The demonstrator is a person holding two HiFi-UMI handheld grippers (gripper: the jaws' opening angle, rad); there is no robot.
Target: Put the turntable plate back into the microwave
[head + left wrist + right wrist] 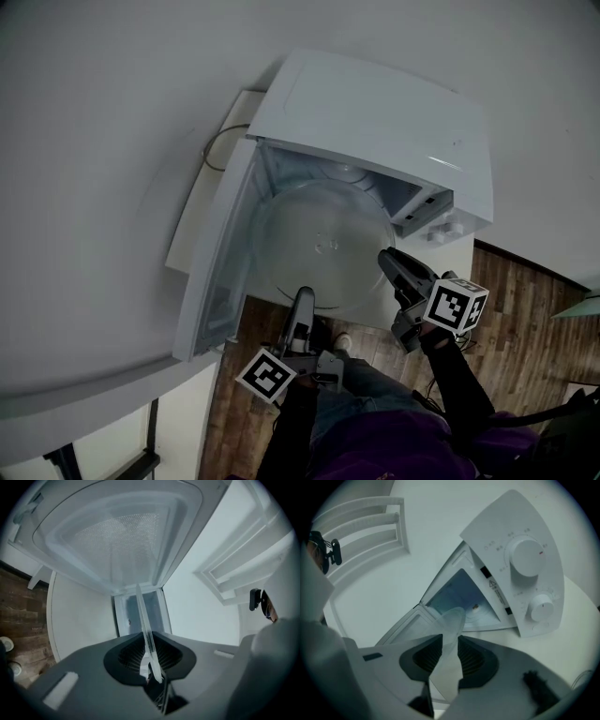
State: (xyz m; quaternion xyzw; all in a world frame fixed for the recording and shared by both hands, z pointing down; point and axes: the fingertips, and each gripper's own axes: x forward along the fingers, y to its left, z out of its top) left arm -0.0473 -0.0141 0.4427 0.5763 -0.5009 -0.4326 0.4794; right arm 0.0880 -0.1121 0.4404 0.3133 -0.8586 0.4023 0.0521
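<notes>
head view: the plate (323,242) is not yet seated. It hangs at the mouth of the open microwave (375,112), with the door (217,272) swung wide. what is left, i judge: slide it in, set it down, let go. the left gripper (304,300) is clamped on the near rim, glass edge-on between its jaws. the right gripper (388,259) pinches the rim's right side.

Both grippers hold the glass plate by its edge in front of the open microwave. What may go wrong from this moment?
1. The turntable plate is smooth glass, pinched only at its rim by the left gripper and the right gripper; it may slip and break.
2. Its rim may knock the open door or the microwave frame going in.
</notes>
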